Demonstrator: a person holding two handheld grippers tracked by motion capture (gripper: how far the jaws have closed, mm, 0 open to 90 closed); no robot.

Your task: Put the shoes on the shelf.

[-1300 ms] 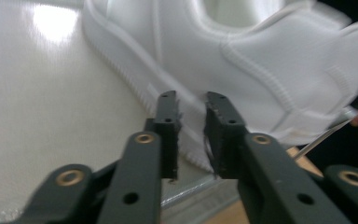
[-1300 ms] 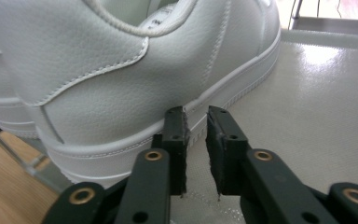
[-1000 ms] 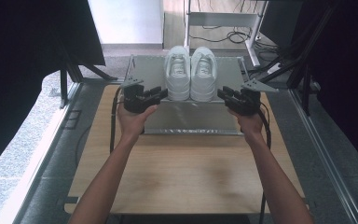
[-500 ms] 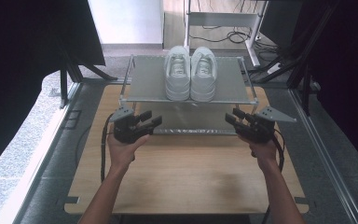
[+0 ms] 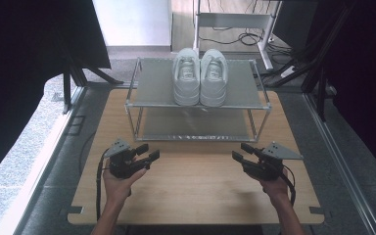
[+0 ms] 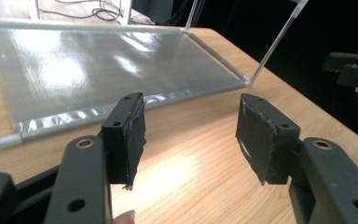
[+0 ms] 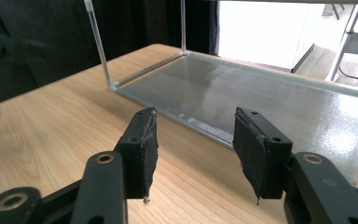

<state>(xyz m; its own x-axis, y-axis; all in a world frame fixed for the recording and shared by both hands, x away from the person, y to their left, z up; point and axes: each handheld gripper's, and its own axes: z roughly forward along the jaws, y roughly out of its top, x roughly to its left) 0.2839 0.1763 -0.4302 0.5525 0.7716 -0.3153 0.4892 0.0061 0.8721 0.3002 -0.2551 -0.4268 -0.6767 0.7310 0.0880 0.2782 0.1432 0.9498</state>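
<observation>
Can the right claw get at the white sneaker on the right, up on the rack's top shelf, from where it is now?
Probably yes. The right claw is open and empty in front of the metal rack, and the white sneaker sits on the open top shelf with nothing between them.

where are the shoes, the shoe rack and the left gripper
white shoes [image 5: 199, 77], high view, on the inner edge of the left shoe of the pair.
shoe rack [image 5: 152, 85], high view, bare part of its top shelf.
left gripper [image 5: 148, 152], high view, midway between its fingertips.
</observation>
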